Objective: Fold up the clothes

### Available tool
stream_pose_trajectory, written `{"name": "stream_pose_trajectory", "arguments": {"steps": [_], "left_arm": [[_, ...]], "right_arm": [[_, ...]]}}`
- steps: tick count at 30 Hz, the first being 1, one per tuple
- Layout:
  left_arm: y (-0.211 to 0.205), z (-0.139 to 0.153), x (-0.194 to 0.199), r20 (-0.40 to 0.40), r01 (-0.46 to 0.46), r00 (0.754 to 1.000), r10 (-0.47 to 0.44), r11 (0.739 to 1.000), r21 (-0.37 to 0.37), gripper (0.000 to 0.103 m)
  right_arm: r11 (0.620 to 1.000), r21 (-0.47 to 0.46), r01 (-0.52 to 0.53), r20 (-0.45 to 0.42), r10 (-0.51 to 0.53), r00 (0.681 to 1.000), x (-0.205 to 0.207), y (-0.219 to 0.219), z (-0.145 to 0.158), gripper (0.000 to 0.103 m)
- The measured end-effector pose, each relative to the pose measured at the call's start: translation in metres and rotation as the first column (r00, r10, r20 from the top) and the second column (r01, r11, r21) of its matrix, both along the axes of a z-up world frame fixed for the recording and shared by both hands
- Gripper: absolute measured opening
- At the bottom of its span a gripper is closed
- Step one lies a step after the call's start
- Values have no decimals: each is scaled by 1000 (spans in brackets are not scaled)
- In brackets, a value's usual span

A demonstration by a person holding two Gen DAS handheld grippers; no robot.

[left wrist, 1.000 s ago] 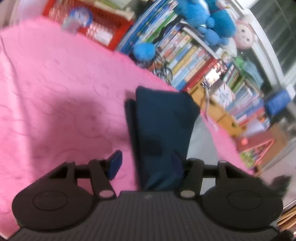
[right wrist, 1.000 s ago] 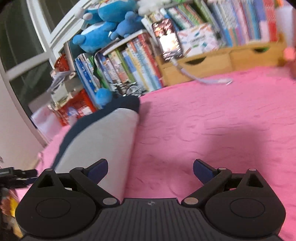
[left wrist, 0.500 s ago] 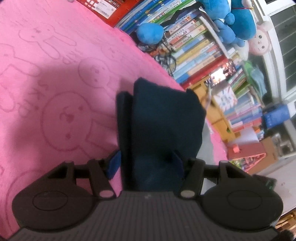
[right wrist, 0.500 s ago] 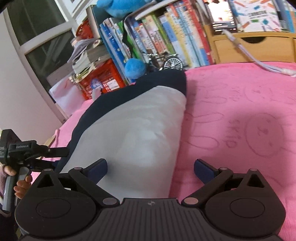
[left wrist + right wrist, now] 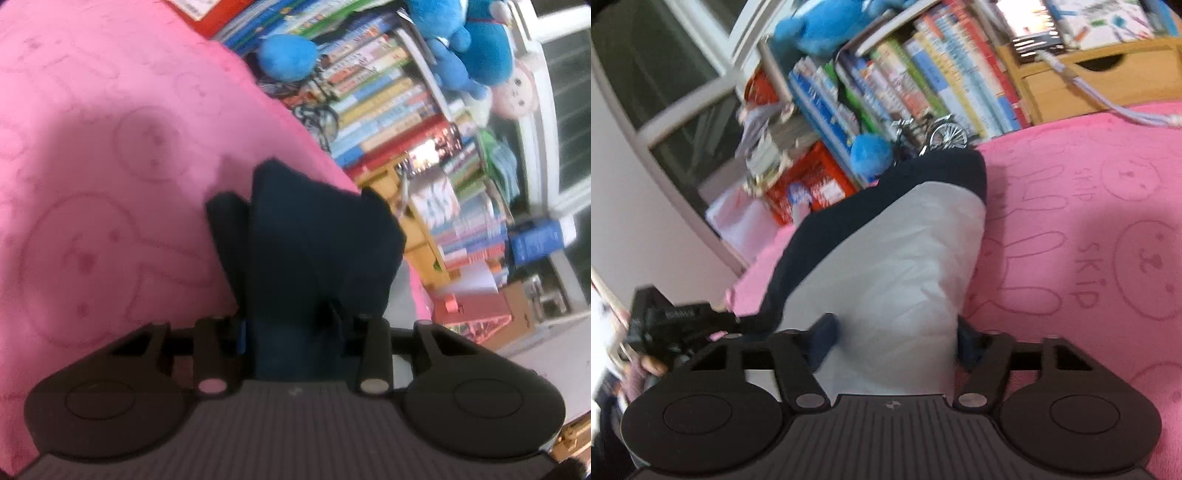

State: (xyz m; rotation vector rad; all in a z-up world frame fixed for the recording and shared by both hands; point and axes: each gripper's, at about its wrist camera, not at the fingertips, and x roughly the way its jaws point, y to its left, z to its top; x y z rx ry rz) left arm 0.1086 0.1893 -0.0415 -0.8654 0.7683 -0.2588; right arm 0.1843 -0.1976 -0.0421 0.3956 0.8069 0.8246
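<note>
2 grippers are closing: left gripper (image 5: 291,328) pinching soft navy garment (image 5: 317,236), right gripper (image 5: 895,338) squeezing its limp grey end (image 5: 897,258) between its fingers.

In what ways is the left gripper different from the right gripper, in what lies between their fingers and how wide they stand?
The left gripper has only dark navy cloth between its fingers; the right gripper has the light grey part of the garment. The left gripper's fingers stand narrower than the right gripper's. The left gripper's view is mostly filled by navy folds, while the right gripper's view shows a long grey panel with a navy edge. Both grippers are closing, over the pink blanket.
</note>
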Motion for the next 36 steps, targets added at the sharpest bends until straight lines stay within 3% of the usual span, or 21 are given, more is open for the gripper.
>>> {"name": "stream_pose_trajectory", "arguments": {"steps": [3, 12, 15, 17, 22, 25, 29, 31, 33, 34, 36], "left_arm": [[-10, 10, 17, 15, 39, 999, -40, 999, 36, 36], [-53, 34, 87, 59, 172, 982, -179, 980, 105, 36], [-67, 30, 104, 59, 192, 977, -206, 964, 186, 39], [-69, 22, 102, 43, 190, 977, -207, 949, 252, 50], [-59, 18, 71, 61, 158, 980, -191, 923, 352, 53], [-57, 28, 42, 82, 97, 985, -153, 875, 473, 55], [-83, 56, 3, 193, -64, 977, -97, 724, 687, 53], [-101, 72, -14, 275, -122, 955, -112, 695, 708, 56], [-120, 79, -28, 325, -122, 932, -161, 706, 698, 62], [-132, 80, -35, 337, -106, 921, -197, 704, 702, 63], [-153, 72, -41, 311, -55, 913, -264, 676, 735, 63]], "right_arm": [[999, 35, 24, -26, -23, 999, 4, -8, -1, 54], [992, 9, 128, -1, -128, 992, 19, -42, 9, 54], [982, -9, 188, 22, -187, 982, 32, -52, 11, 55], [979, -45, 197, 18, -196, 980, 35, -54, 6, 58], [977, -122, 177, 38, -174, 984, 23, -55, -3, 72], [975, -163, 154, 78, -143, 987, -4, -55, -1, 73], [971, -217, 105, 128, -79, 989, -48, -53, 4, 73], [969, -237, 72, 148, -37, 988, -70, -50, 7, 74], [965, -255, 64, 178, -18, 984, -91, -47, 11, 77], [962, -264, 63, 193, -12, 981, -101, -45, 13, 77], [957, -284, 63, 229, 4, 973, -118, -45, 16, 82]]}}
